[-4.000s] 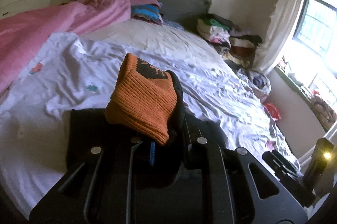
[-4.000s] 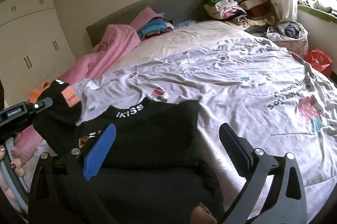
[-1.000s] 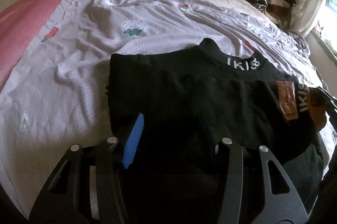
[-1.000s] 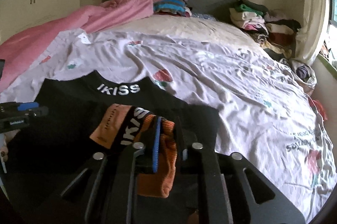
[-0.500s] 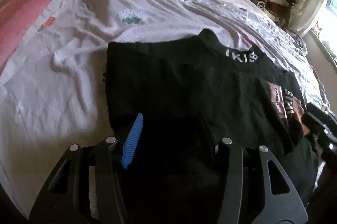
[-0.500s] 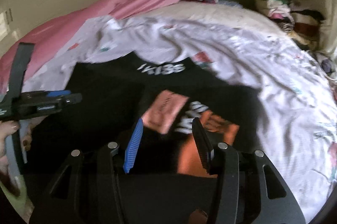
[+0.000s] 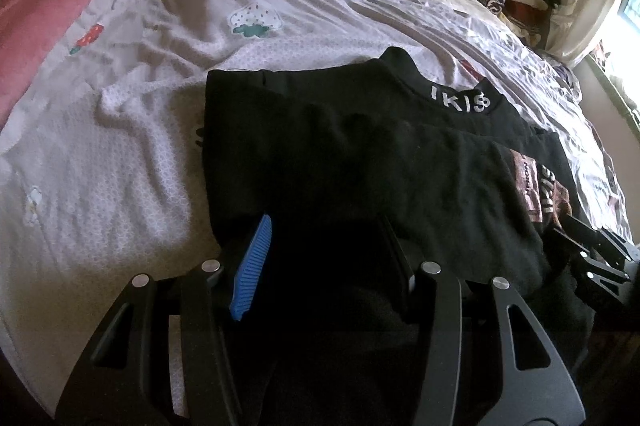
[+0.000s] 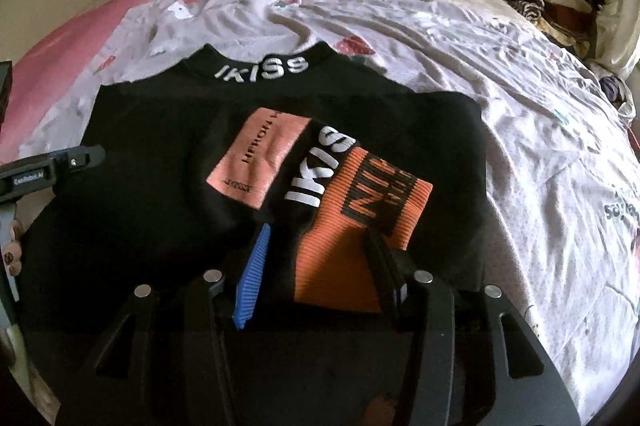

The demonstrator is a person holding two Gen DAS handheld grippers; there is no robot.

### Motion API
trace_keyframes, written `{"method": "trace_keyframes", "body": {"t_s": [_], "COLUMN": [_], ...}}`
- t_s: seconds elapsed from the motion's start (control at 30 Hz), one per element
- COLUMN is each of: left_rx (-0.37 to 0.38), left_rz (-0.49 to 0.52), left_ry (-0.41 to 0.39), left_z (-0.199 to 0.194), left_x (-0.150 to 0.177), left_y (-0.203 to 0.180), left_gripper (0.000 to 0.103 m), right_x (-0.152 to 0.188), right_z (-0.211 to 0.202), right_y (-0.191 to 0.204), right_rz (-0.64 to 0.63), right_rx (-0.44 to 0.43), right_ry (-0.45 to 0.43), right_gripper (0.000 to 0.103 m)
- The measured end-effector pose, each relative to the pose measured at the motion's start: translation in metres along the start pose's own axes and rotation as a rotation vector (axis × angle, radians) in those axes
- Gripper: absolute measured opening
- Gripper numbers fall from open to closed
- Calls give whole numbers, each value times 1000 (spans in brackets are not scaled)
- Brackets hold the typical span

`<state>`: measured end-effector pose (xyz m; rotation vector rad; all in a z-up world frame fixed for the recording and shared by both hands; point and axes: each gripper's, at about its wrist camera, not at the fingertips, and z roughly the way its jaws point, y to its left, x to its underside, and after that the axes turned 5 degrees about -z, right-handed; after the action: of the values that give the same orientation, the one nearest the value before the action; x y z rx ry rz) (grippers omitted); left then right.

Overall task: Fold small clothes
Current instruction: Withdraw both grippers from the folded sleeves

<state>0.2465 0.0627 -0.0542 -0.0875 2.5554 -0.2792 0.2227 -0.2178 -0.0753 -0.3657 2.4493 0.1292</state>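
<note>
Though both claws hang parted and empty over it, the soft black knitted garment with orange ribbed panels lies spread at the bed's near edge; the left gripper and right gripper should pinch its limp, light hem corners.

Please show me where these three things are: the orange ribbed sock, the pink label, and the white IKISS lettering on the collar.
orange ribbed sock point(image 8: 356, 226), right wrist view, on its ribbed middle.
pink label point(image 8: 264, 155), right wrist view, on its centre.
IKISS lettering point(image 8: 262, 70), right wrist view, on the middle letters of the collar.
</note>
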Motion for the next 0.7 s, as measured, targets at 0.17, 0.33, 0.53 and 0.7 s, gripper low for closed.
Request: {"method": "trace_keyframes", "body": {"t_s": [0.17,0.33,0.53,0.7], "left_rx": [-13,2,40,64], "left_rz": [21,31,35,14], "left_ry": [-7,-19,-56,-82], "left_z": [-4,-13,-29,-38], "left_x": [0,0,1,-2], "left_y": [-5,-10,-17,-15], "left_gripper": [46,54,66,88], "right_x": [2,1,-1,-3], "right_z": [-15,-29,-40,-50], "right_y": [0,1,4,4], "right_rz": [35,55,63,73], "right_rx": [-46,-37,-27,-26], "right_ry": [-60,-103,-137,-172], "right_gripper": [65,81,91,96]}}
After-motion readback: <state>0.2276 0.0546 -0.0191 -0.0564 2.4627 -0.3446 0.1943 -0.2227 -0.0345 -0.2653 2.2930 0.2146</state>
